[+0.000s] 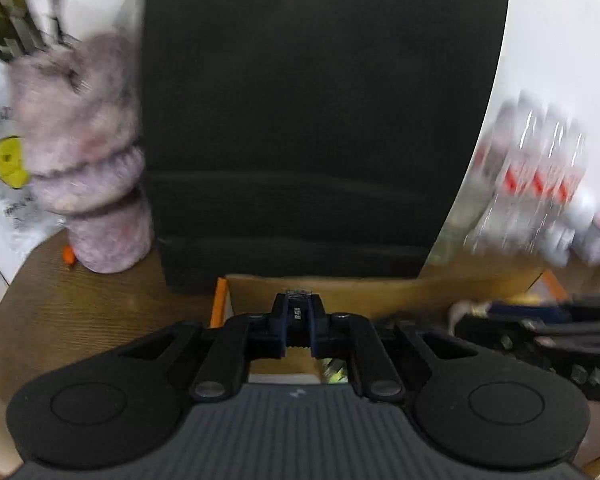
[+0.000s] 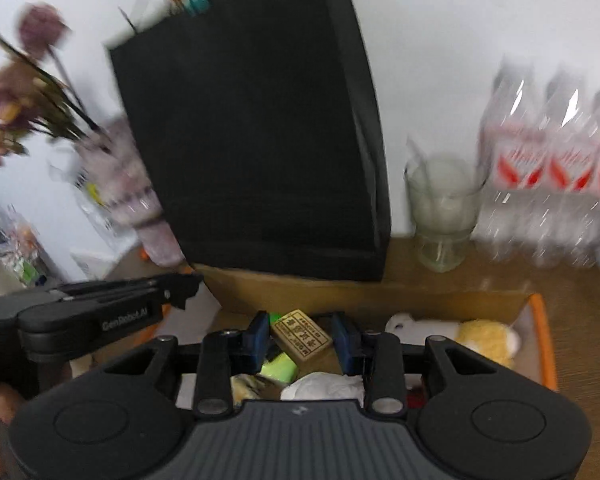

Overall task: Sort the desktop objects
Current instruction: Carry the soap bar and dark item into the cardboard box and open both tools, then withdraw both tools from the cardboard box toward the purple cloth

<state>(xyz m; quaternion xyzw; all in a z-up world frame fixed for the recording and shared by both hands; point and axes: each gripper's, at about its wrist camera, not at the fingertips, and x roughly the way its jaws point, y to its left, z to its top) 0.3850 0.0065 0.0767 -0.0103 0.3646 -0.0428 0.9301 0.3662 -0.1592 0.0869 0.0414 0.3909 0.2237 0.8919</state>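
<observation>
An open cardboard box (image 2: 364, 292) with orange edges lies below both grippers. It holds a white plush (image 2: 412, 326), a yellow plush (image 2: 488, 338), a green item (image 2: 280, 368) and crumpled white paper (image 2: 324, 386). My right gripper (image 2: 302, 338) hangs above it, shut on a small wooden block (image 2: 302, 334) with printed characters, held askew. My left gripper (image 1: 299, 320) is over the box's left end (image 1: 220, 300), nearly shut on a small dark piece (image 1: 296, 312) with a clear tip. Each gripper shows in the other's view: the left (image 2: 180, 288), the right (image 1: 540, 328).
A tall black bag (image 2: 260, 140) stands right behind the box. To its left is a fuzzy pink vase (image 1: 96, 160) with dried flowers (image 2: 40, 32); to its right a glass cup (image 2: 440, 208) and a pack of water bottles (image 2: 552, 168). The desk (image 1: 80, 308) is brown wood.
</observation>
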